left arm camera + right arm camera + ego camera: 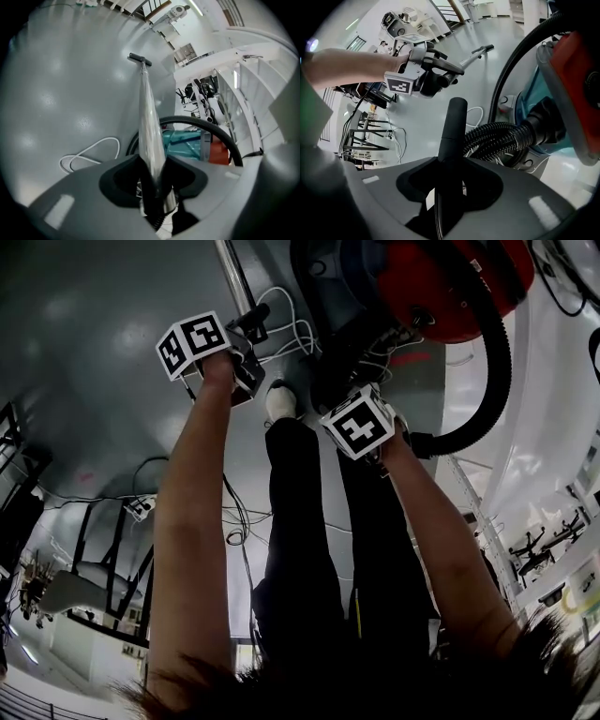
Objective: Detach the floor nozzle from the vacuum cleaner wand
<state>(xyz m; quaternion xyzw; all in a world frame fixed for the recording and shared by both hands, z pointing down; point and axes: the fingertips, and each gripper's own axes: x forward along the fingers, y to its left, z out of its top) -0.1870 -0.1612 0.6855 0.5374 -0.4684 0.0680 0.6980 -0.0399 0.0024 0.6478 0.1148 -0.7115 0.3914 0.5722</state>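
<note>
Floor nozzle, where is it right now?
In the left gripper view the floor nozzle sits upper centre on the grey floor, at the far end of the chrome wand.

From the head we look steeply down at the floor (84, 352). Left gripper view runs close along the wand (149, 117); right gripper view, tight over the handle (452, 126), shares that wand and hose (497, 136).

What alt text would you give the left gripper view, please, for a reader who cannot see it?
The left tongs clamp a shiny metal wand that runs away over the grey floor to the floor nozzle at its far end. A black hose arcs at right.
</note>
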